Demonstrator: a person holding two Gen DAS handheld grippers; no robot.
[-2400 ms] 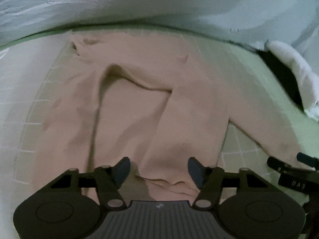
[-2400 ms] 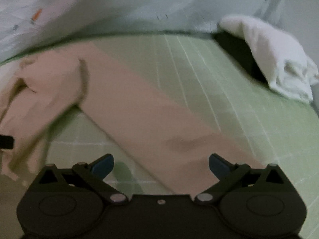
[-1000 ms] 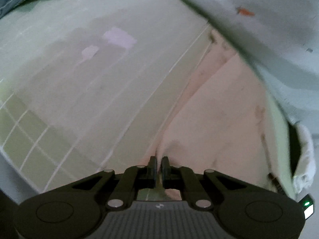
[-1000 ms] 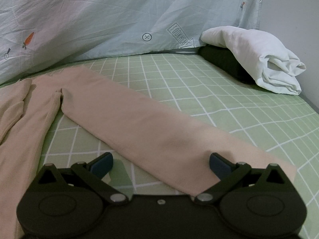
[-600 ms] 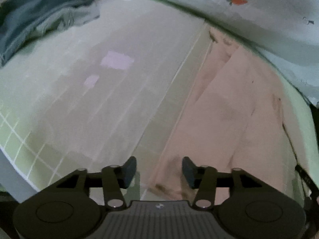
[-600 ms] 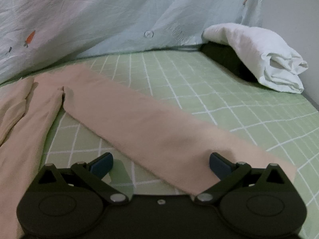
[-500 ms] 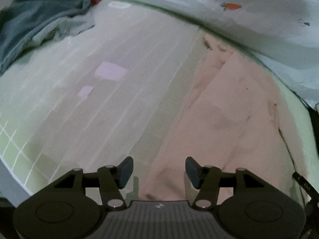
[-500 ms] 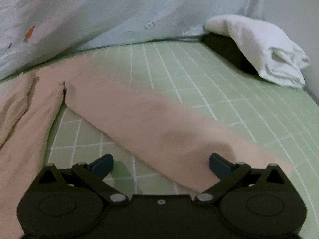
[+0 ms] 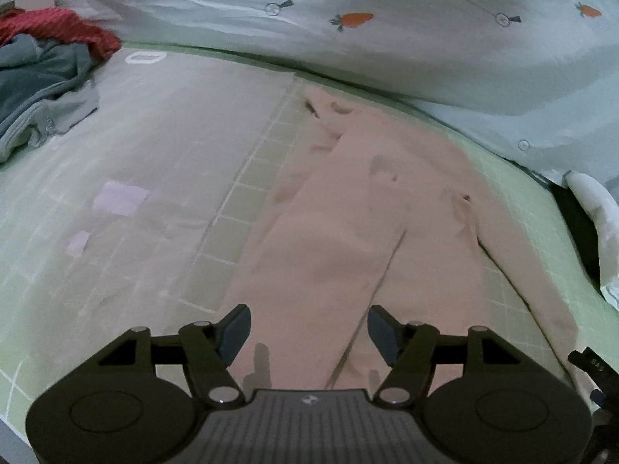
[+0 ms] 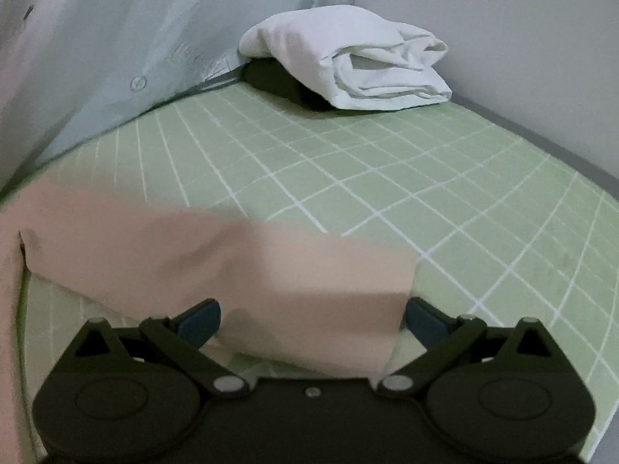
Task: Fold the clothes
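Up front in your left wrist view, your left gripper (image 9: 307,330) is opening over the pink garment (image 9: 348,232), gripping nothing; carrots dot the pale quilt (image 9: 387,31). Your right gripper (image 10: 311,319) gapes around the garment's sleeve end; the quilt's print is unreadable.

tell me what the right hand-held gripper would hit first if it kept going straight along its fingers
Most likely the end of the pink garment's sleeve, which already lies between the right hand-held gripper's open jaws; the green checked sheet lies beneath it.
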